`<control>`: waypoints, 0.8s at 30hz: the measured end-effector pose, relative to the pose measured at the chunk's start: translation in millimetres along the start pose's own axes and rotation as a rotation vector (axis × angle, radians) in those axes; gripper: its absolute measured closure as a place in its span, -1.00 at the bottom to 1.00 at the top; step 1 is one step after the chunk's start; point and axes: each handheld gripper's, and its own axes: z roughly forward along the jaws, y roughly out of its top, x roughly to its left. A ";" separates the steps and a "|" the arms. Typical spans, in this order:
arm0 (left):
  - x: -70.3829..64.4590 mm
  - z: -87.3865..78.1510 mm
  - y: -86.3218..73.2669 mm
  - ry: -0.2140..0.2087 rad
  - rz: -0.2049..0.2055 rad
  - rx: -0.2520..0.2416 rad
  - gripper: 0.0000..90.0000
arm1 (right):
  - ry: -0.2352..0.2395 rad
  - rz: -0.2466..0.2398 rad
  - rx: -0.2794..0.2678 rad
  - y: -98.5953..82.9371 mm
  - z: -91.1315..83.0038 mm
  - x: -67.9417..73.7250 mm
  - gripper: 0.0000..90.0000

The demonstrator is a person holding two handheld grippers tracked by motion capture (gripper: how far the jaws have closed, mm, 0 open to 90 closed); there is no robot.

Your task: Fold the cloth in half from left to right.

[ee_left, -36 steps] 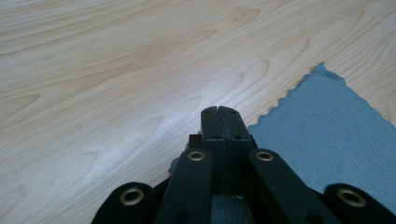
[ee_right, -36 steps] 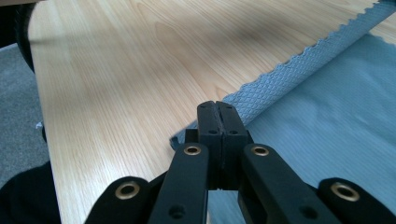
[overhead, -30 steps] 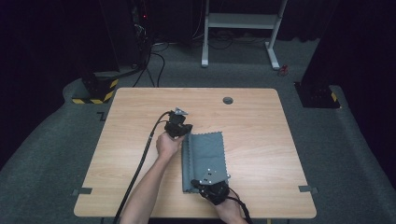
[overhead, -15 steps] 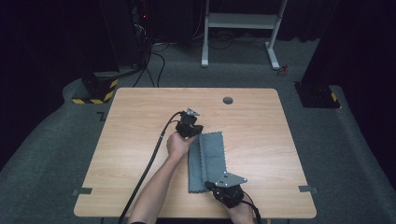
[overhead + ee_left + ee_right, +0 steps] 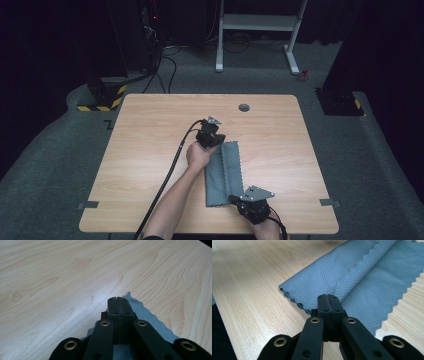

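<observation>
A grey-blue cloth (image 5: 220, 175) with zigzag edges lies lengthwise on the wooden table (image 5: 150, 130), one long side folded over onto the other. My left gripper (image 5: 217, 141) is at its far end, jaws shut on the cloth's corner (image 5: 150, 317). My right gripper (image 5: 234, 199) is at the near end, jaws shut on the edge of the folded-over layer (image 5: 352, 272). A bare forearm and hand (image 5: 197, 156) hold the left gripper. In both gripper views the black jaws meet with no gap.
A round cable hole (image 5: 243, 107) sits near the table's far edge. The left gripper's cable (image 5: 170, 175) trails across the table's near left. Beyond the table stand a white frame (image 5: 260, 22) and a yellow-black striped base (image 5: 100, 102) on dark floor.
The cloth lay flat and wide a second ago; its one side has been carried over, so it now looks narrower and doubled. Both grippers moved with the cloth.
</observation>
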 end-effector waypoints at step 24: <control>-16.9 24.1 6.0 -0.008 0.017 0.018 1.00 | -0.026 0.074 0.017 -14.7 -13.1 -16.7 1.00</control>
